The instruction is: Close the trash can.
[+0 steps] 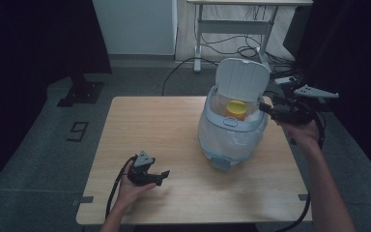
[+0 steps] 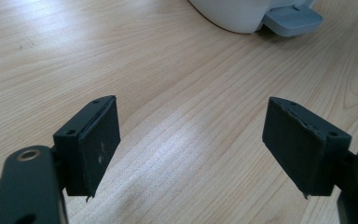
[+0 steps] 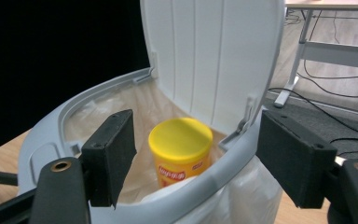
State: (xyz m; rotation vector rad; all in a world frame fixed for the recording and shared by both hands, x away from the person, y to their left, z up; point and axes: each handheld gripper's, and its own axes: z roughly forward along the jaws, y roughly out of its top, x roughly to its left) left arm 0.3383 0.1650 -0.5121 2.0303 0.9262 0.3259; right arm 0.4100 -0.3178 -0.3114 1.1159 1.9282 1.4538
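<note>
yellow can [image 3: 181, 150] upright inside bin [image 1: 207, 135] (lid up); right tool [image 3: 196, 163] spread, empty, beside rim; left tool [image 2: 191, 144] spread.

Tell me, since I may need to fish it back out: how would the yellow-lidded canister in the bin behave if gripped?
The canister looks like a stiff, round tube, so it would probably hold its shape under the jaws. Its smooth printed side may slip a little. It stands upright on the loose bin liner, so a nudge could tip it, and then it would likely roll.

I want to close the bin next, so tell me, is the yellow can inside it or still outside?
Inside: the yellow can stands upright within the bin's rim, below the raised lid.
</note>
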